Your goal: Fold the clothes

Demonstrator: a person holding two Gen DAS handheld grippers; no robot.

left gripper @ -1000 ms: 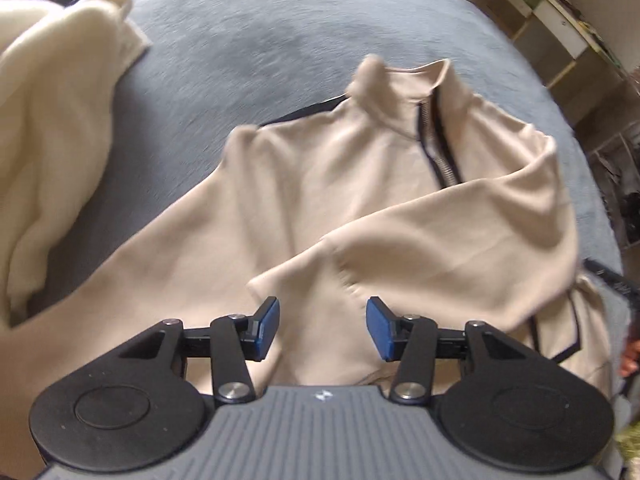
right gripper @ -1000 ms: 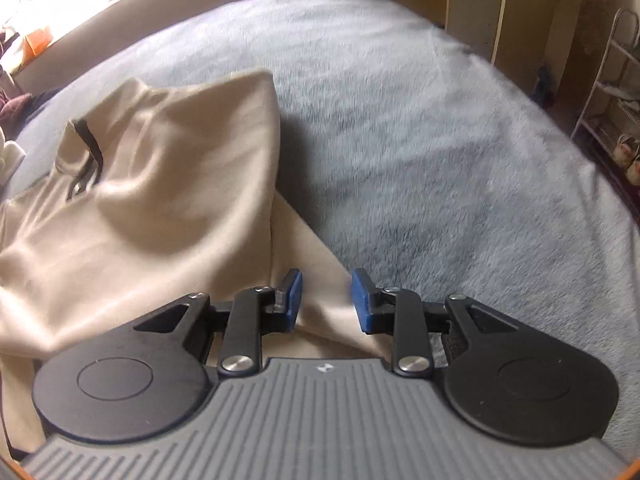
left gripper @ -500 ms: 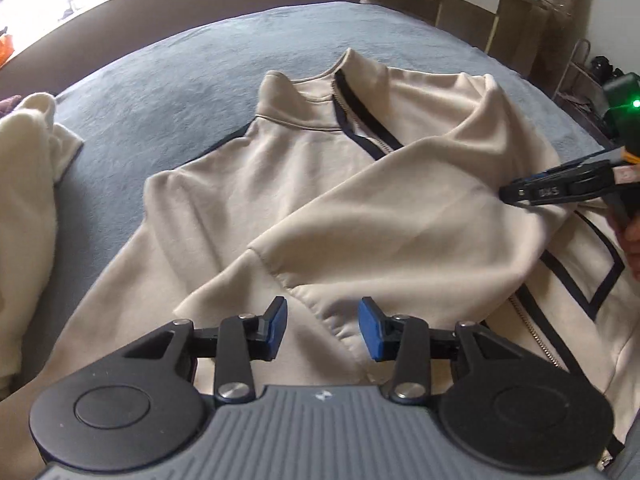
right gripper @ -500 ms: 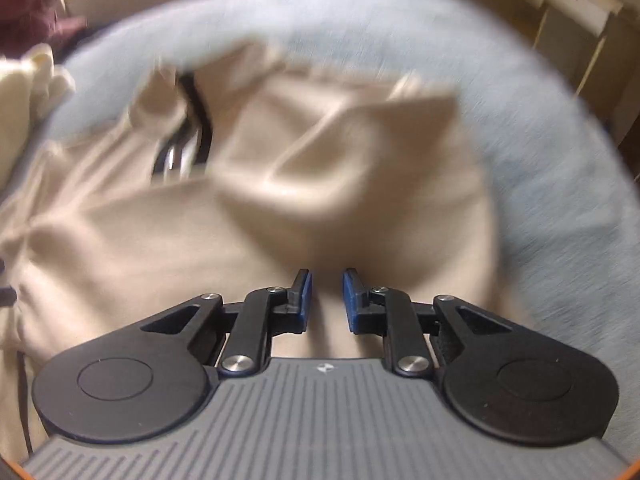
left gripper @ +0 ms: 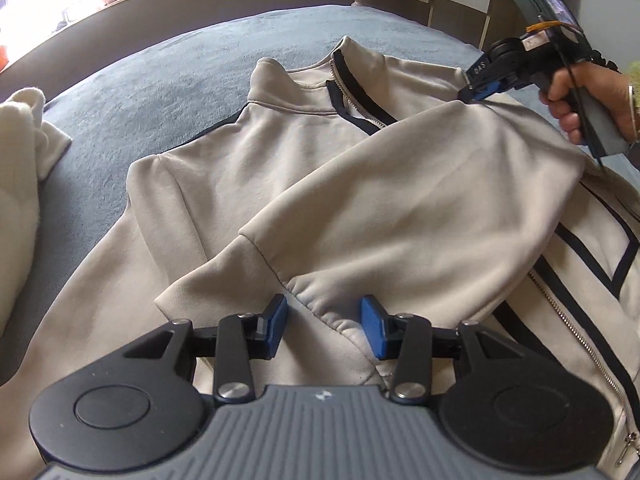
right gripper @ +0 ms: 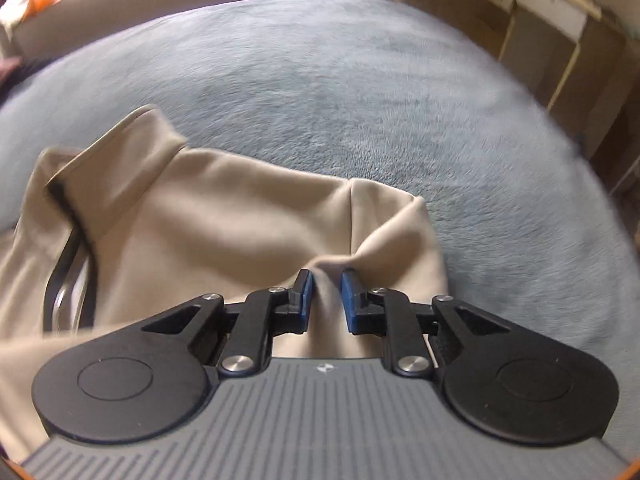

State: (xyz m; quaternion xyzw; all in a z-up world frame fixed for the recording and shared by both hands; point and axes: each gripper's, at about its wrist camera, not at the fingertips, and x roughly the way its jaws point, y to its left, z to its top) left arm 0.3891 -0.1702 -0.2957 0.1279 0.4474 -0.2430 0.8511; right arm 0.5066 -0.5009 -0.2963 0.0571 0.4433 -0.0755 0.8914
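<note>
My left gripper (left gripper: 324, 326) hangs released over the sleeve cuff (left gripper: 256, 292) at lower centre. My right gripper (right gripper: 325, 298) pinches the jacket (right gripper: 224, 208) shoulder on the bed (right gripper: 360, 80).

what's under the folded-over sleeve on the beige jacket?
The folded beige sleeve lies across the beige zip-up jacket front, covering its middle zipper stretch; collar and lower zipper show. Whatever else lies beneath is hidden.
</note>
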